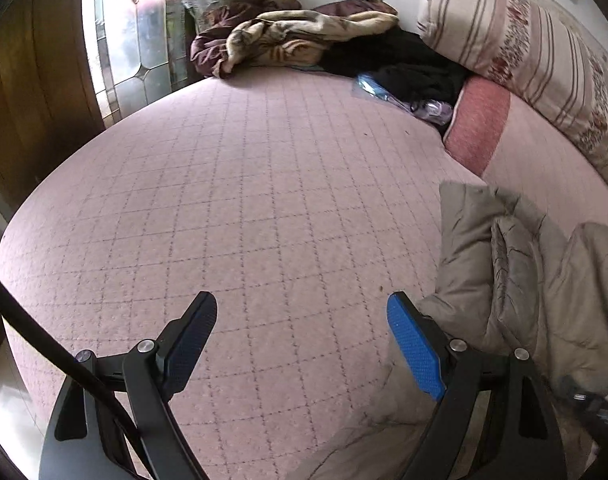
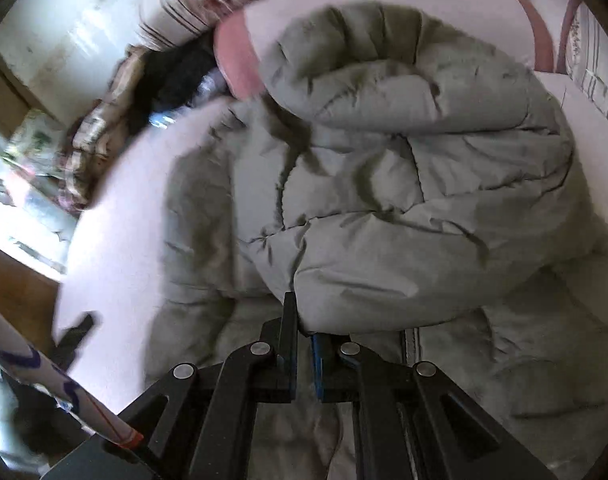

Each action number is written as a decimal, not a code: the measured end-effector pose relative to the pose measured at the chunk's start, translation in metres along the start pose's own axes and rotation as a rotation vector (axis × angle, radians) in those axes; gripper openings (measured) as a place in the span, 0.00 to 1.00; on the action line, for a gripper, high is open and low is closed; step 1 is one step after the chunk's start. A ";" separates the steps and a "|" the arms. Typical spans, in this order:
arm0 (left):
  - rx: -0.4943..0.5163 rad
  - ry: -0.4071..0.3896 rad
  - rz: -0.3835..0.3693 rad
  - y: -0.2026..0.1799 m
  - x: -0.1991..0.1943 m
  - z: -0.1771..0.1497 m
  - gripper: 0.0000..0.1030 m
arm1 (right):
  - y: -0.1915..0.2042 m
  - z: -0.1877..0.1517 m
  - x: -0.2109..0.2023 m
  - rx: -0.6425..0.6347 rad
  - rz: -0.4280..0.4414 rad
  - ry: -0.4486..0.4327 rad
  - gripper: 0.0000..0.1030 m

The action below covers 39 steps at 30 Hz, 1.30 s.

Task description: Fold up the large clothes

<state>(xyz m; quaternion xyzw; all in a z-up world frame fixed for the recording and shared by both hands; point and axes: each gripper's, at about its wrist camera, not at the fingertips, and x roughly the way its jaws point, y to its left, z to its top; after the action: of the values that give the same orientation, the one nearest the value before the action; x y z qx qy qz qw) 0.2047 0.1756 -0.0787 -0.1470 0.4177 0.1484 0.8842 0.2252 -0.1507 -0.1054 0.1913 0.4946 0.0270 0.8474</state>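
Left wrist view: left hand-held gripper (image 1: 301,320) at the bottom of the frame, jaws spread wide, nothing between them, only the pink quilted bed cover (image 1: 231,184) beneath. Blue pad (image 1: 414,346) on the right finger, dark pad on the left one. Black cable (image 1: 43,340) curving up the lower left edge. Grey puffer jacket (image 1: 504,280) bunched at the lower right of the frame, lying on the bed just beside the right finger. At the top centre, a heap of brown and beige blankets (image 1: 287,36) with dark clothing (image 1: 416,68) to its right. Striped pillow (image 1: 516,48) in the upper right corner, pink pillow (image 1: 478,124) below it. Stained-glass panel (image 1: 139,32) at the upper left.

Right wrist view: right hand-held gripper (image 2: 304,332) at the bottom centre, jaws closed, pinching an edge of the grey puffer jacket (image 2: 384,168). Jacket filling the middle and right of the frame, folded over itself in thick quilted rolls, resting on the bed. Pink pillow (image 2: 235,56) touching the jacket's upper left edge. Patterned sleeve (image 2: 59,384) across the lower left corner. Left part of this view blurred.
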 end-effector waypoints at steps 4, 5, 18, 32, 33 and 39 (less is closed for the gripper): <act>0.009 -0.006 0.003 0.000 -0.003 0.000 0.84 | -0.007 0.006 0.043 0.029 -0.044 0.037 0.06; 0.015 -0.008 0.003 -0.001 -0.004 -0.001 0.84 | -0.009 0.006 0.046 0.035 -0.041 0.042 0.06; 0.031 -0.012 -0.019 -0.005 -0.009 -0.002 0.84 | -0.026 0.009 -0.067 -0.053 -0.012 -0.069 0.43; 0.104 -0.018 -0.005 -0.023 -0.005 -0.005 0.84 | -0.058 0.082 0.014 0.005 -0.298 -0.096 0.45; 0.105 -0.023 -0.004 -0.024 -0.005 -0.005 0.84 | -0.061 0.064 0.034 0.001 -0.278 -0.028 0.45; 0.130 -0.025 0.004 -0.026 -0.006 -0.008 0.84 | -0.053 0.060 0.032 -0.071 -0.310 -0.026 0.44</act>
<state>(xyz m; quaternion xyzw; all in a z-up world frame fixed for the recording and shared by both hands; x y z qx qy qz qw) 0.2060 0.1477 -0.0754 -0.0866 0.4156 0.1248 0.8968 0.2849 -0.2099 -0.1239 0.0829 0.5059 -0.0891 0.8540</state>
